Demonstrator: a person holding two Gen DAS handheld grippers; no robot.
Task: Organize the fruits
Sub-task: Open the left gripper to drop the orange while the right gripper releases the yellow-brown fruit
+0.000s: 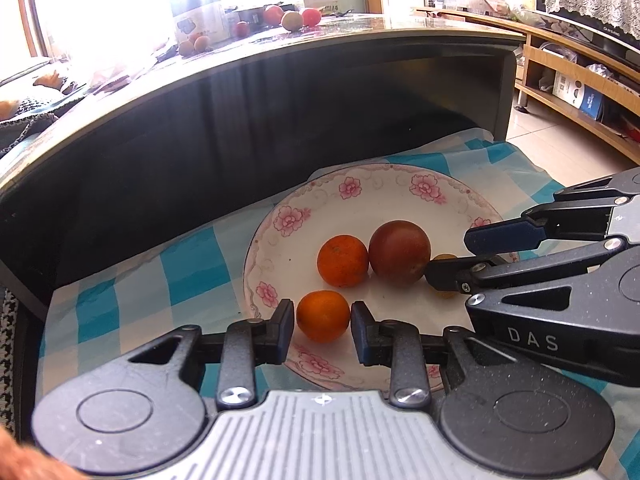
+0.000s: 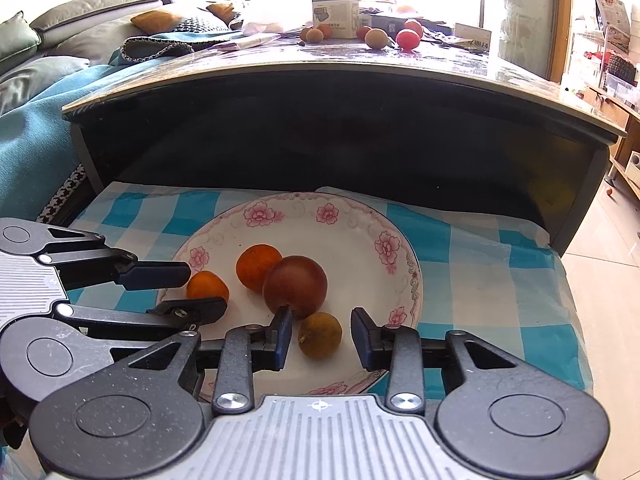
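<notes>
A white plate [image 1: 280, 220] with pink flowers lies on a blue checked cloth [image 1: 180, 264]. On it sit an orange [image 1: 342, 261], a dark red round fruit [image 1: 399, 252] and a small orange [image 1: 323, 316] near the front rim. My left gripper [image 1: 322, 326] has its pads against both sides of the small orange, which rests on the plate. In the right wrist view my right gripper [image 2: 321, 332] stands open around a yellow-brown fruit [image 2: 320, 335] lying on the plate [image 2: 360, 216], with a gap on its right side. The dark fruit [image 2: 295, 286] touches the right gripper's left finger tip.
Behind the cloth rises a dark low table [image 2: 360, 76] with a glossy top; several more fruits [image 2: 408, 38] and a box [image 2: 334, 8] stand on it. A sofa [image 2: 80, 20] is at the left, a wooden shelf unit [image 1: 580, 92] at the right over tiled floor.
</notes>
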